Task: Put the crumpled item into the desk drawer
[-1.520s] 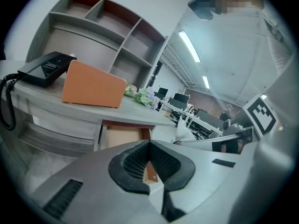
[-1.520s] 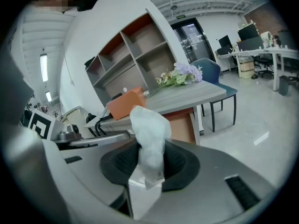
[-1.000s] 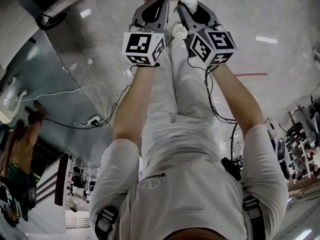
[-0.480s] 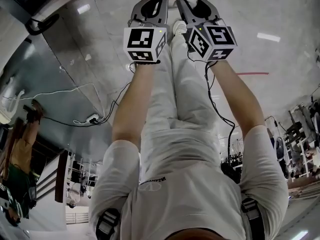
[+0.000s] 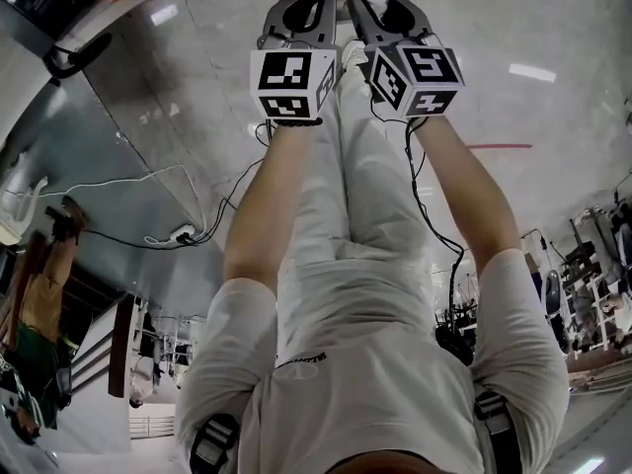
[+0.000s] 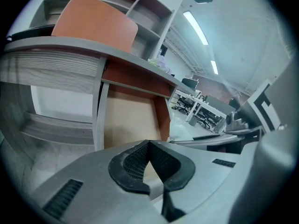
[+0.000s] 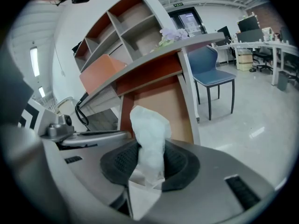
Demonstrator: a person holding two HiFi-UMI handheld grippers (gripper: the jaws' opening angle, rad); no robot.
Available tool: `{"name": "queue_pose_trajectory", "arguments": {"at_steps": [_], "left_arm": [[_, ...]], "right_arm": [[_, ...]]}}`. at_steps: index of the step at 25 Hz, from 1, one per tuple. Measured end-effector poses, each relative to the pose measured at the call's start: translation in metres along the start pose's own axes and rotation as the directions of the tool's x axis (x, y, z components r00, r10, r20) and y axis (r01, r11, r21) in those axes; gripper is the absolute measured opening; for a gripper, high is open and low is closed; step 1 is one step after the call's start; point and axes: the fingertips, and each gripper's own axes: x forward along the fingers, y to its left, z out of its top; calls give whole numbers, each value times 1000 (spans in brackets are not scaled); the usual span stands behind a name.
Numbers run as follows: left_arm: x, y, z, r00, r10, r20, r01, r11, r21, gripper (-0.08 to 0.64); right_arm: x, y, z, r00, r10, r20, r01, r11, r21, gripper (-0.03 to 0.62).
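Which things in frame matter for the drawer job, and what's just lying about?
Job:
- crumpled white paper, clamped in the right gripper
- desk
- left gripper, shut, nothing in it

Lying about:
- blue chair
- orange board on the desktop
- white cable on the floor

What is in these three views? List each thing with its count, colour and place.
crumpled tissue: one, white, between the right gripper's jaws
desk: one, grey top, red-brown panels, ahead of both grippers
shelf unit: one, grey and red-brown, above the desk
board: one, orange, on the desk top
chair: one, blue, right of the desk
left gripper: one, grey, jaws together, empty
right gripper: one, grey, shut on the crumpled tissue
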Motion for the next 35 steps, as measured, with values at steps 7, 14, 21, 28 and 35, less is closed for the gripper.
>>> {"name": "queue_pose_trajectory", "arguments": {"at_steps": [7, 14, 21, 28, 35], "left_arm": [[6, 3, -9, 1000, 8, -12, -8, 1000, -15, -2], [9, 2, -16, 1000, 13, -27, -13, 1000, -9, -2], [10, 2, -15, 1000, 17, -24, -17, 1000, -19, -2], [9, -2, -14, 999, 18, -30, -18, 1000, -16, -2], [10, -1, -16, 999, 18, -31, -19, 1000, -19, -2]], "right_arm": [[7, -5, -7, 1000, 1, -26, -1, 1000, 12, 114], [8, -5, -9, 999, 4, -41, -3, 1000, 7, 115], [11, -3, -8, 999, 25, -36, -24, 999, 29, 115], [14, -1, -15, 997, 30, -72, -28, 999, 29, 121], [15, -7, -16, 998, 16, -68, -13, 999, 42, 130]]}}
